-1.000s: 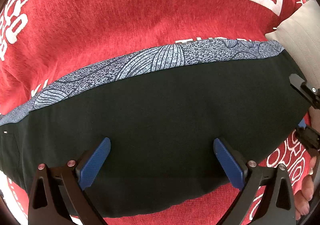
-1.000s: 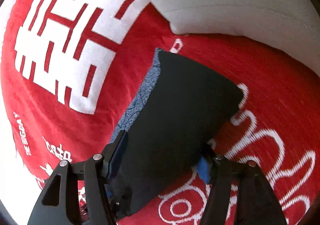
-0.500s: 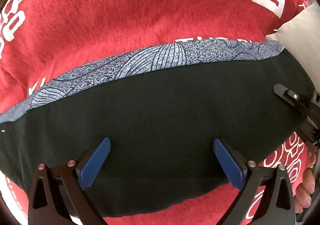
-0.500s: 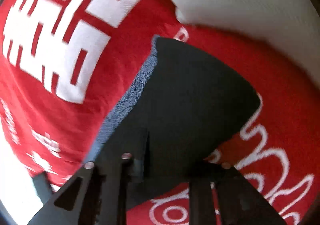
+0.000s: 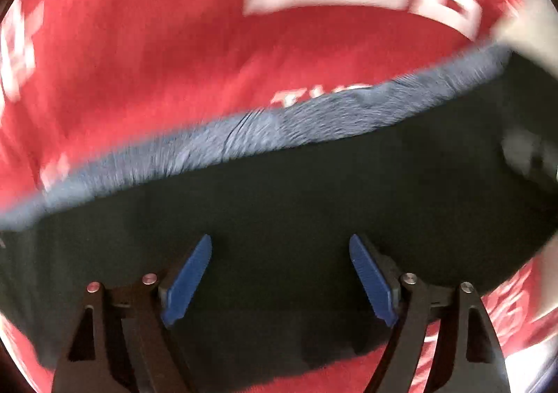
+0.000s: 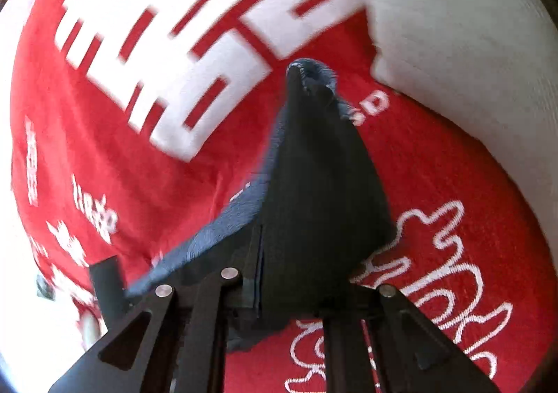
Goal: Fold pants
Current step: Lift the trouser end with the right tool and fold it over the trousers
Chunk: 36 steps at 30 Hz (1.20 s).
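One pair of dark pants (image 5: 296,190); one red blanket (image 5: 139,44); one white pillow (image 6: 453,26); two grippers, left (image 5: 280,246) and right (image 6: 289,288).

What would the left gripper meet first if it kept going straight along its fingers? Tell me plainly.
The left gripper stands open, with the black pants spread right beneath and ahead of it. It would probably meet that dark cloth first, then the blue patterned band and the red blanket. The frame is blurred, so depth is unsure.

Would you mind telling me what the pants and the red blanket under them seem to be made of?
Pants: apparently a soft, matte black woven or knit cloth, limp in its drape, with a blue-grey patterned band along one edge. Red blanket: likely a knitted or terry textile, with a faintly ribbed surface and white motifs.
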Tool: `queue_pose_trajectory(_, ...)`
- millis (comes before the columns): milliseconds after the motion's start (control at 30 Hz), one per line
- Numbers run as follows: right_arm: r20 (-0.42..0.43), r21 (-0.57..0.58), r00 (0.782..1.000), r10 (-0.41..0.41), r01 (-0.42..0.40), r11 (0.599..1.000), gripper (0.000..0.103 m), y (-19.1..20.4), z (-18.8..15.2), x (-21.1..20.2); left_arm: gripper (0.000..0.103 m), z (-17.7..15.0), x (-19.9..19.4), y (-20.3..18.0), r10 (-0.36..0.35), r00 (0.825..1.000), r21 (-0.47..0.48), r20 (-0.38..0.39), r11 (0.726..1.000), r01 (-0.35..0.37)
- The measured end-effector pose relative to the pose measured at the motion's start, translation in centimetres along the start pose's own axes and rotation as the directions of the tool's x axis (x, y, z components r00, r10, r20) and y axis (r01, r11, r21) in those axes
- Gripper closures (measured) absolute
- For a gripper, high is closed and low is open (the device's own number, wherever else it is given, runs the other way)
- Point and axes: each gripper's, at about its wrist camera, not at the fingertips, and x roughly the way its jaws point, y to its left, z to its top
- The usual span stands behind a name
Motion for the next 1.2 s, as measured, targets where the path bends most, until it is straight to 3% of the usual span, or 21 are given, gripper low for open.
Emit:
queue_pose_trajectory(67, 0.005, -0.084, 1.0, -0.025, 0.025, 0.996, 0.091, 2.1, -0.2, -0.3, 0.021, -0.1, -0.2, 0.4, -0.023, 1.0, -0.008, 0.001, 1.0, 0.023)
queue_pose_trajectory(167, 0.031, -0.218, 0.997, -0.07, 0.076, 0.973, 0.091, 5.7, -0.5, -0.8, 0.022, 0.2, -0.4, 3.3, -0.134, 0.99, -0.113, -0.045, 0.985, 0.128)
queue_pose_trajectory(300, 0.065, -0.354, 0.99, -0.125, 0.14, 0.925, 0.091, 10.3, -1.4, -1.2, 0.022, -0.8, -2.9, 8.3, -0.167, 0.986, -0.177, -0.029, 0.971, 0.159)
queue_pose_trajectory(500, 0.112, -0.528, 0.973, -0.204, 0.232, 0.817, 0.091, 17.8, -4.9, 0.2, 0.022, -3.4, -5.8, 18.2, -0.105, 0.994, -0.221, -0.017, 0.97, 0.099)
queue_pose_trajectory(733, 0.134, -0.656, 0.942, -0.309, 0.318, 0.684, 0.091, 24.6, -11.4, 6.2, 0.022, -5.5, -5.4, 27.8, 0.003, 0.999, -0.322, -0.054, 0.946, -0.02)
queue_pose_trajectory(933, 0.147, -0.762, 0.877, -0.457, 0.395, 0.513, 0.086, 27.5, -18.6, 14.4, 0.022, -6.0, -4.0, 34.1, 0.052, 0.995, -0.39, -0.088, 0.917, -0.082)
queue_pose_trajectory(1000, 0.201, -0.786, 0.839, -0.505, 0.446, 0.428, 0.079, 27.7, -20.9, 16.2, 0.022, -6.2, -3.9, 35.2, 0.061, 0.995, -0.387, -0.084, 0.918, -0.089)
queue_pose_trajectory(1067, 0.292, -0.81, 0.798, -0.527, 0.5, 0.308, 0.071, 28.2, -22.9, 16.8, 0.022, -6.4, -4.1, 36.0, 0.059, 0.995, -0.382, -0.082, 0.92, -0.086)
queue_pose_trajectory(1133, 0.283, -0.828, 0.819, -0.5, 0.472, 0.303, 0.058, 28.5, -23.8, 16.0, 0.022, -6.6, -4.1, 36.3, 0.047, 0.995, -0.375, -0.085, 0.924, -0.076)
queue_pose_trajectory(1167, 0.251, -0.844, 0.846, -0.471, 0.429, 0.321, 0.049, 28.5, -24.1, 15.0, 0.022, -6.6, -4.3, 36.3, 0.04, 0.996, -0.372, -0.086, 0.926, -0.069)
queue_pose_trajectory(1200, 0.22, -0.855, 0.864, -0.452, 0.394, 0.337, 0.045, 28.4, -24.2, 14.1, 0.022, -6.7, -4.7, 36.1, 0.028, 0.996, -0.366, -0.086, 0.929, -0.058)
